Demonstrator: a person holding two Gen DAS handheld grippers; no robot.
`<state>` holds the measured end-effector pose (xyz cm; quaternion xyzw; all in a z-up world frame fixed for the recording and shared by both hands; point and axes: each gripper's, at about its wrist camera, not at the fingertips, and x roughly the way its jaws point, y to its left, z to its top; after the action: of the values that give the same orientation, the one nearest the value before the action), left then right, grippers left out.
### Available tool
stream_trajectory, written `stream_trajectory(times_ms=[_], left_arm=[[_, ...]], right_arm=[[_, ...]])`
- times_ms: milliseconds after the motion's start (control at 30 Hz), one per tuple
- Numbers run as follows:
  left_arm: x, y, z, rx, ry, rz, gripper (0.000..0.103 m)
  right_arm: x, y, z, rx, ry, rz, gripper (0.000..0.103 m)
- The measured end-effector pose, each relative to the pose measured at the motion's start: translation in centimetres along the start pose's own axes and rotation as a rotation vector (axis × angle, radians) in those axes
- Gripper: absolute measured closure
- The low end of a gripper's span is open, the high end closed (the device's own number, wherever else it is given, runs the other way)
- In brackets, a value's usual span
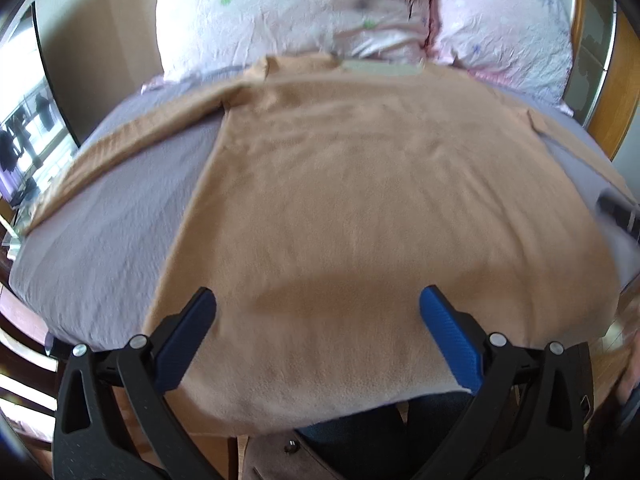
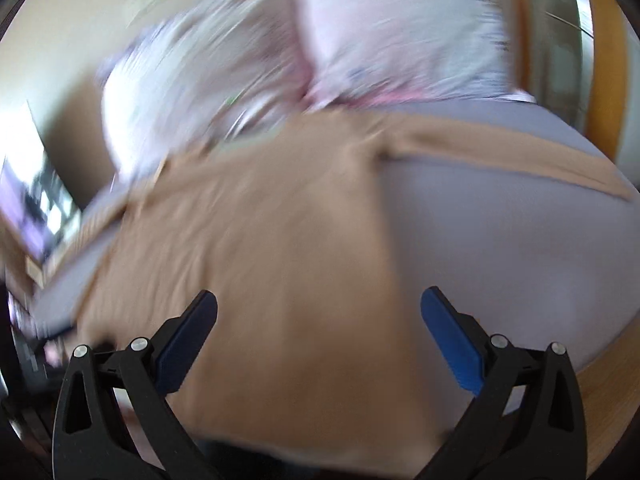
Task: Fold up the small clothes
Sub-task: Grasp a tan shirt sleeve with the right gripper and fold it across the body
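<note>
A tan long-sleeved top (image 1: 340,200) lies spread flat on a grey-sheeted bed (image 1: 104,216), collar toward the pillows, sleeves out to both sides. My left gripper (image 1: 318,304) is open and empty above the top's lower hem. In the right wrist view, which is blurred by motion, the same top (image 2: 260,260) fills the left and middle, with one sleeve (image 2: 500,148) stretched right. My right gripper (image 2: 319,304) is open and empty over the top's lower right part.
Two pink-white pillows (image 1: 280,12) lie at the head of the bed. A wooden bed frame (image 1: 616,92) runs along the right. A dark object (image 1: 618,212) lies on the bed at far right. A window (image 1: 28,148) is at the left.
</note>
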<state>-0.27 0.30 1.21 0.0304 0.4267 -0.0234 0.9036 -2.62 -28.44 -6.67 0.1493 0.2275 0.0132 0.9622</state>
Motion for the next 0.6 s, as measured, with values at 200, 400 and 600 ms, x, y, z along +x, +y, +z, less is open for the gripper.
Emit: stream_trajectory(times_ms=[200, 400, 600], left_arm=[[-1.8, 1.2, 3.0, -0.014, -0.213, -0.103, 0.002], [0.2, 3.0, 5.8, -0.092, -0.22, -0.285, 0.002], [1.7, 5.1, 7.1, -0.145, -0.227, -0.349, 0.002]], right_arm=[[-0.1, -17.3, 8.2, 0.457, -0.083, -0.188, 0.038], [3.1, -27.8, 8.7, 0.843, -0.012, -0.25, 0.051], [4.4, -30.6, 9.5, 0.931, -0.073, -0.238, 0.07]])
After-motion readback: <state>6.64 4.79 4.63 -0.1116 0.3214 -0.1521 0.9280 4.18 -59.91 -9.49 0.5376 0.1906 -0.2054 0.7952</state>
